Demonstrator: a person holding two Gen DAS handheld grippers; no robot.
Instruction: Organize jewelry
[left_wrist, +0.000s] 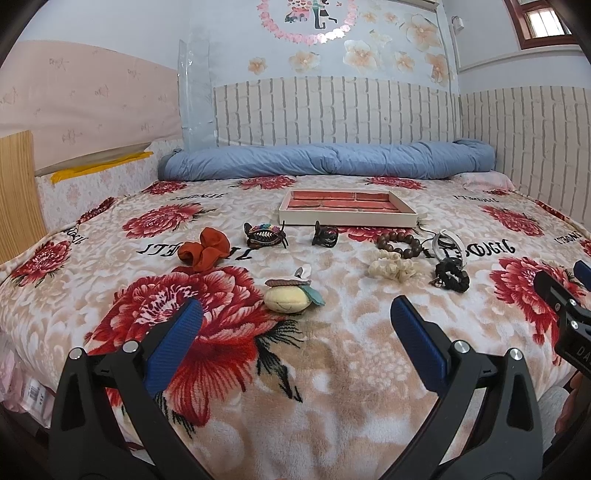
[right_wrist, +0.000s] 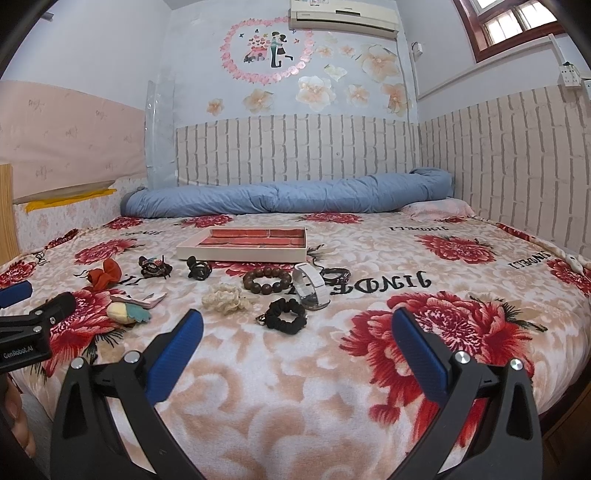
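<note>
Left gripper (left_wrist: 295, 321) and right gripper (right_wrist: 295, 332) both spread wide, nothing held, partitioned tray (left_wrist: 347, 218) seen mid-frame behind scattered scrunchies, clips, beaded bracelet (right_wrist: 266, 281), white watch (right_wrist: 309, 286), rolled blue quilt (left_wrist: 325, 159) beyond

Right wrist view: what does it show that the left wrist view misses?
Only the right wrist view shows the white wall air conditioner. Only the left wrist view shows the barcode-labelled package beside the bed. Both show the shallow red-lined tray, brown wooden bead bracelet, black fabric scrunchie and both open grippers.
</note>
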